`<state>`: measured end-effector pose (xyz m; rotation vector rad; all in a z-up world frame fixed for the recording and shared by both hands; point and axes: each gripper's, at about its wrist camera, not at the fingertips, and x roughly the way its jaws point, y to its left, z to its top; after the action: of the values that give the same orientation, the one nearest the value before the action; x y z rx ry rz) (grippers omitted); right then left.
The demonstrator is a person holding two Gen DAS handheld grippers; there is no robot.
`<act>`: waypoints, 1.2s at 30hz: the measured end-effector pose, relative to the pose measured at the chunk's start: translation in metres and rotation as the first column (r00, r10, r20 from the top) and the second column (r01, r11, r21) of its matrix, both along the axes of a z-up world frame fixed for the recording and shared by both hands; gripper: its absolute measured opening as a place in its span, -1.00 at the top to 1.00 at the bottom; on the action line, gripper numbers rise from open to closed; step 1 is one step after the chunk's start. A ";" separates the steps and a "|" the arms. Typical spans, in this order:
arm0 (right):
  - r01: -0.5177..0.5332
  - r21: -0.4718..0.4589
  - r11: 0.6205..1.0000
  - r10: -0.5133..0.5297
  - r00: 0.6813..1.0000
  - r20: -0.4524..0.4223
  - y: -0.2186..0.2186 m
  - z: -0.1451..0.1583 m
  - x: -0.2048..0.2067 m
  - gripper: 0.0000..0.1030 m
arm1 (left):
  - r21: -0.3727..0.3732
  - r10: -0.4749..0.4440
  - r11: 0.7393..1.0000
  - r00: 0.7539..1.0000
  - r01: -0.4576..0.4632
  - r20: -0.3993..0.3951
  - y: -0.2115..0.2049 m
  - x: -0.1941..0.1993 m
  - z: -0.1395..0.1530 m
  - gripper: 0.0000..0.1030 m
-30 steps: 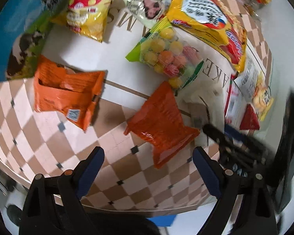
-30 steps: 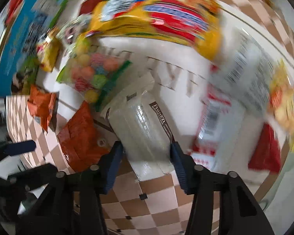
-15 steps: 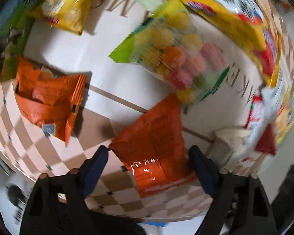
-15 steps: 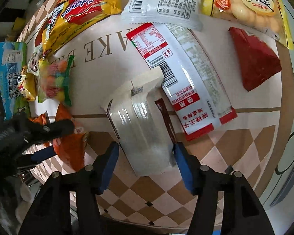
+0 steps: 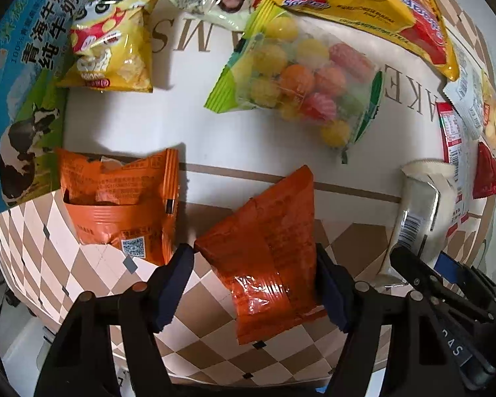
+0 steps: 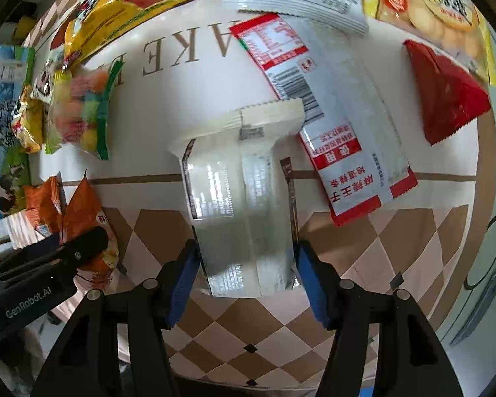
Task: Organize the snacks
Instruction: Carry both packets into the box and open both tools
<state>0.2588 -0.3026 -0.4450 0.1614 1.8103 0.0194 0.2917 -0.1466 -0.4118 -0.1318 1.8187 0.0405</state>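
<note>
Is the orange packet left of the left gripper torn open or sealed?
Open: the orange packet has its top edge ragged and gaping, showing contents inside.

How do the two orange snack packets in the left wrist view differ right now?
The orange packet on the left lies outside the left gripper, while the orange packet on the right sits between its open blue pads. The left one is squarish, puffy and shows a QR code; the right one looks flatter, is turned at an angle and tapers to a corner pointing away. Both are orange foil with printed backs up, resting on the checkered tablecloth.
</note>
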 end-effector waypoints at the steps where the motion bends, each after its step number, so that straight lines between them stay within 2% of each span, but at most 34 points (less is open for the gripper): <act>1: -0.003 0.002 1.000 0.003 1.000 0.021 0.003 0.002 -0.001 -0.09 | -0.004 -0.006 1.000 1.000 0.006 0.016 -0.002 -0.001 0.003 -0.21; 4: -0.010 0.021 1.000 0.009 0.998 0.054 0.009 0.009 -0.007 -0.01 | -0.003 -0.039 0.999 0.997 0.039 0.059 -0.011 -0.004 0.011 -0.04; 5: -0.016 0.022 1.000 0.015 0.998 0.064 0.012 0.010 -0.009 -0.01 | 0.003 -0.054 0.999 0.996 0.054 0.077 0.002 -0.005 0.024 -0.03; 9: -0.014 0.044 0.999 0.009 0.995 0.095 0.024 0.023 -0.018 0.02 | -0.005 -0.086 0.996 0.986 0.088 0.139 -0.004 -0.012 0.054 0.09; 10: -0.008 0.056 0.998 0.002 0.995 0.098 0.025 0.037 -0.018 0.02 | -0.008 -0.092 0.996 0.984 0.094 0.155 -0.006 -0.014 0.063 0.09; 17: -0.009 0.102 0.995 -0.008 0.986 0.167 0.032 0.081 -0.020 0.03 | -0.052 -0.073 0.994 0.957 0.091 0.281 0.013 -0.019 0.129 0.11; 18: -0.010 0.112 0.994 -0.010 0.984 0.176 0.035 0.089 -0.020 0.03 | -0.065 -0.066 0.994 0.953 0.089 0.297 0.022 -0.018 0.133 0.11; 19: -0.013 0.124 0.992 -0.010 0.983 0.186 0.036 0.093 -0.018 0.03 | -0.084 -0.056 0.993 0.945 0.087 0.321 0.030 -0.016 0.150 0.11; 22: -0.038 0.155 0.987 -0.001 0.970 0.245 0.047 0.137 -0.012 0.03 | -0.097 -0.052 0.991 0.921 0.097 0.387 0.056 -0.005 0.181 0.11; 27: -0.090 0.225 0.970 0.009 0.940 0.341 0.100 0.198 0.010 0.03 | -0.095 -0.036 0.992 0.887 0.089 0.460 0.123 0.022 0.226 0.11; 31: -0.128 0.262 0.957 0.014 0.917 0.398 0.167 0.229 0.032 0.03 | -0.056 -0.045 0.995 0.872 0.082 0.488 0.188 0.050 0.233 0.11; 36: -0.136 0.271 0.953 0.011 0.909 0.417 0.260 0.231 0.071 0.03 | 0.022 -0.075 0.997 0.888 0.073 0.454 0.274 0.085 0.216 0.11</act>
<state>0.3297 -0.0431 -0.2142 0.2786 1.3792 0.3563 0.3767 0.1273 -0.1958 -0.0609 1.3508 -0.0392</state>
